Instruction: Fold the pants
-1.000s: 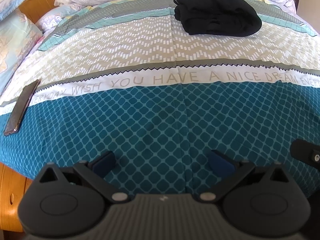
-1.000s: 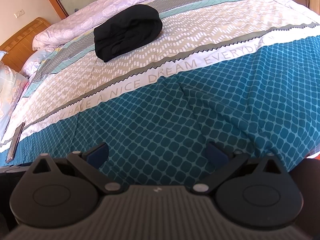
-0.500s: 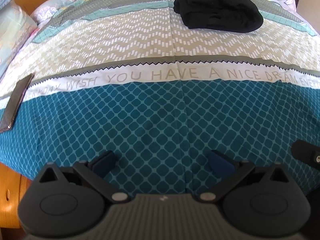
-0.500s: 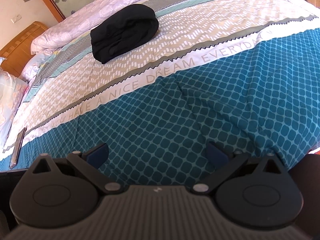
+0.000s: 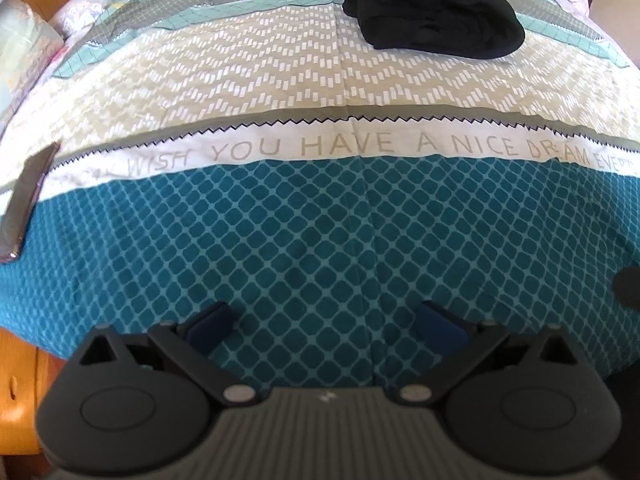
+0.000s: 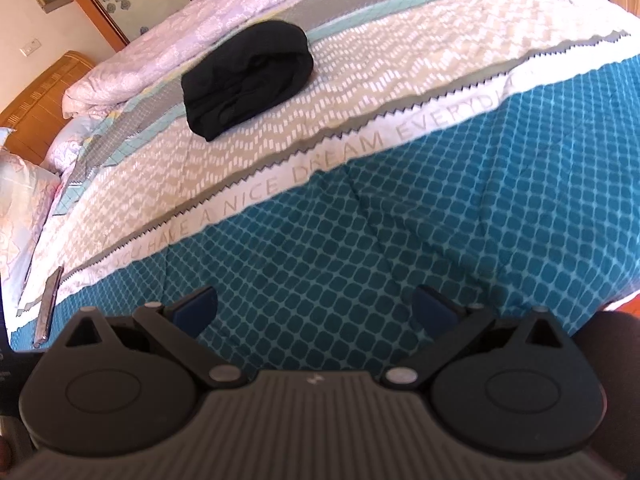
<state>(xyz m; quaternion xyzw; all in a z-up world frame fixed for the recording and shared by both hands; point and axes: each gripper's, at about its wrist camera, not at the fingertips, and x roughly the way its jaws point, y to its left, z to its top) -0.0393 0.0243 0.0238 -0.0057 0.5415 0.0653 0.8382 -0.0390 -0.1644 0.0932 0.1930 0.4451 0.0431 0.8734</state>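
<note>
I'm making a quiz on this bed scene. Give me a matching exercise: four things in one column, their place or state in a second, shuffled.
Things:
1. pants
2. phone
3. left gripper
4. pillow

Places or states:
A. jaws open over the teal squares
B. at the headboard end
C. bundled on the far stripes
D. flat across the lettered band and the teal, near the bed's edge

Pairs: 1-C, 2-D, 3-A, 4-B

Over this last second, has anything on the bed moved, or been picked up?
Only the cameras shifted: both views crept forward over the bed, so the black pants sit nearer the top of the left view. Nothing was grasped or released. The left gripper and right gripper stay open, and the phone lies unmoved.
</note>
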